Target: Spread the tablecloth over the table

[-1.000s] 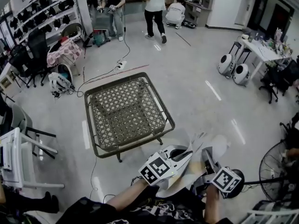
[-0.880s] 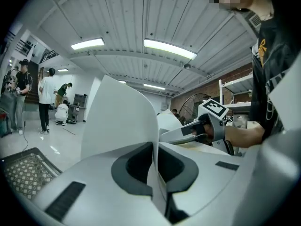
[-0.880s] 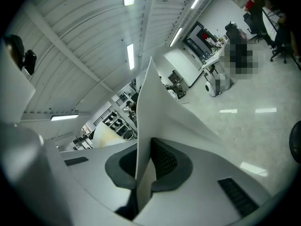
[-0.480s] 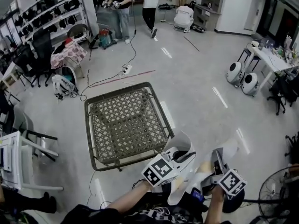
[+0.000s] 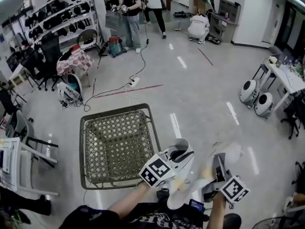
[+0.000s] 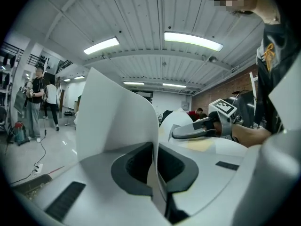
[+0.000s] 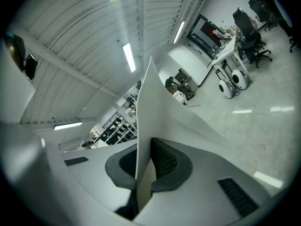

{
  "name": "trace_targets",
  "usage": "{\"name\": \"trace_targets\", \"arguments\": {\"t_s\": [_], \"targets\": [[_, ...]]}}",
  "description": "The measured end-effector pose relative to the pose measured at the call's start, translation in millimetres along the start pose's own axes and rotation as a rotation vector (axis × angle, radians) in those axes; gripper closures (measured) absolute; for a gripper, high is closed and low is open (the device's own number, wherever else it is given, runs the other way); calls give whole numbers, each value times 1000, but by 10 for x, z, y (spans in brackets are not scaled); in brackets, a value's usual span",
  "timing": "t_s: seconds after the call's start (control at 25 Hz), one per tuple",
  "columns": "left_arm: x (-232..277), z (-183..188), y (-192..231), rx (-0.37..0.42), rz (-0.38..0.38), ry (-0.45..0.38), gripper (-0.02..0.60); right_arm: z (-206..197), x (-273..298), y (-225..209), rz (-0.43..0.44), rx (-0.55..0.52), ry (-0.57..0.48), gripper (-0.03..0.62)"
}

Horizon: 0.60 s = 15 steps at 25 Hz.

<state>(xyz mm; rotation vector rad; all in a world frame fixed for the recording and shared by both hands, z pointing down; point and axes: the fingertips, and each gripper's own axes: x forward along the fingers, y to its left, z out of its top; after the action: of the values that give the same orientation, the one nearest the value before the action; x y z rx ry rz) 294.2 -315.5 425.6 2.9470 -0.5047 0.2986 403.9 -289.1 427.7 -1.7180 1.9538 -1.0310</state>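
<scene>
Your left gripper [image 5: 185, 149] is clamped shut on a fold of the white tablecloth [image 5: 175, 200], just off the near right corner of the woven-top bench [image 5: 81, 151]. Your right gripper [image 5: 217, 160] sits farther out to the right of the bench, its jaws likewise pinched tight on an edge of the cloth. The cloth hangs bunched between both grippers, beside the bench and off its top.

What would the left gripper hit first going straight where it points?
Probably nothing nearby. The left gripper, shut on the tablecloth, aims just right of the table, over open floor. The tablecloth hides the view dead ahead, so depth is unclear.
</scene>
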Motion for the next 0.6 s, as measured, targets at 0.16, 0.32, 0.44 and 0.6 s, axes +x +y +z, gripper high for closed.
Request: {"name": "trace_targets", "arguments": {"t_s": [0.16,0.32,0.44,0.6], "targets": [[227,164,525,19,94,12,560,216,408,-66,74,17,5,577],[376,364,1053,32,189,16,560,328,767,-129,157,46,11,577],[435,564,1428,29,242,1,560,398,961,-169,182,59,21,578],[333,729,1912,36,309,-6,560,286,1172,-153,179,86,47,577]]}}
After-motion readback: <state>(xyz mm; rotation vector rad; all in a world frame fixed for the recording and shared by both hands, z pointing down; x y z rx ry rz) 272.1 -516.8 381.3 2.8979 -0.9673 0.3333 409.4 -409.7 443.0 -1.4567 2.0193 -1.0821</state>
